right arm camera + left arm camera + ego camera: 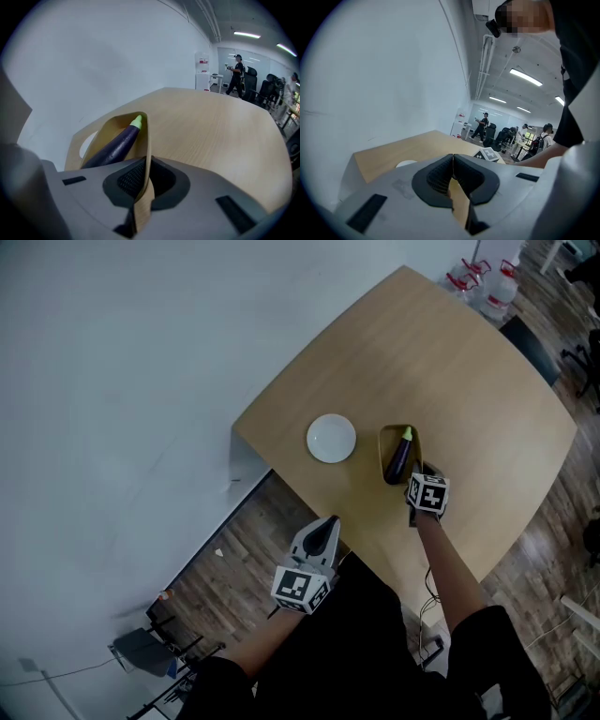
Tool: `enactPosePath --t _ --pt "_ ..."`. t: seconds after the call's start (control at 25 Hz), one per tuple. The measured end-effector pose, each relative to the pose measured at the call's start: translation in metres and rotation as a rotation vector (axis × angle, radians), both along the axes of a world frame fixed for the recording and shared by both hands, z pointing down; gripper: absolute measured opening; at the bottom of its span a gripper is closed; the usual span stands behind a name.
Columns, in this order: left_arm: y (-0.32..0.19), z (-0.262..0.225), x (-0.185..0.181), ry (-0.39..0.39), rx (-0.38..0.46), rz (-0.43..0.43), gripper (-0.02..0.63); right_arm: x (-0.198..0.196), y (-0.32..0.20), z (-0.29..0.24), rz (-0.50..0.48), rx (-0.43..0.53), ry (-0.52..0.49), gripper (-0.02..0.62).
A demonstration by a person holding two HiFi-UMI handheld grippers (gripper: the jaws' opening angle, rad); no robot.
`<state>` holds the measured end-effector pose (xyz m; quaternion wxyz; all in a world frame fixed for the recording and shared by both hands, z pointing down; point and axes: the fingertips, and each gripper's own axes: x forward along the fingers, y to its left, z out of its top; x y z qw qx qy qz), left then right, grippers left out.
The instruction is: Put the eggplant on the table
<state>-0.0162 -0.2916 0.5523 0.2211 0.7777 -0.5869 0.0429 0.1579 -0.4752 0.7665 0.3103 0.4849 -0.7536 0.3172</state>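
The left gripper (327,523) and right gripper (414,474) have smooth pale grey shells with black rectangular insets. Their ribbed black pads (437,179) sit in black surrounds. Each carries a white cube (302,587) printed with black square markers, and the person wears black clothing (366,652) with short sleeves.

We see a pale wooden table (469,381) with rounded corners, one of them close against the white wall. Two things occupy its near part, towards the edge where we stand. A small round white plate (331,439) lies flat on the bare wood. Just beside it, apart from it, is an oblong wooden tray (383,448) with a raised rim. The right claw (413,480) pinches the tray's near rim, and we cannot tell whether the tray rests fully on the table.
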Motion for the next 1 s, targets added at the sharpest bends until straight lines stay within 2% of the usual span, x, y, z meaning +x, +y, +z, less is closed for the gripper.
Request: enactPosePath --t 0.32,0.56,0.8,0.92,0.96,1.0 --pt "-0.032 0.007 -0.004 0.006 0.018 -0.027 0.015 0.0 -0.04 0.021 0.067 -0.011 -0.004 0.063" --pt "-0.062 0.016 -0.006 0.015 0.028 -0.05 0.015 0.001 -0.051 0.031 0.129 -0.034 -0.01 0.063" --pt "-0.095 0.021 0.006 0.004 0.05 -0.022 0.015 0.004 -0.057 0.041 0.195 -0.061 -0.017 0.064" --pt "-0.096 0.024 0.007 0.007 0.041 -0.014 0.015 0.001 -0.056 0.042 0.196 -0.065 -0.029 0.064" --pt "-0.093 0.026 0.007 0.004 0.032 -0.008 0.015 0.0 -0.054 0.043 0.194 -0.068 -0.035 0.069" --pt "-0.09 0.027 0.006 -0.002 0.025 0.0 0.015 -0.001 -0.052 0.043 0.192 -0.072 -0.043 0.114"
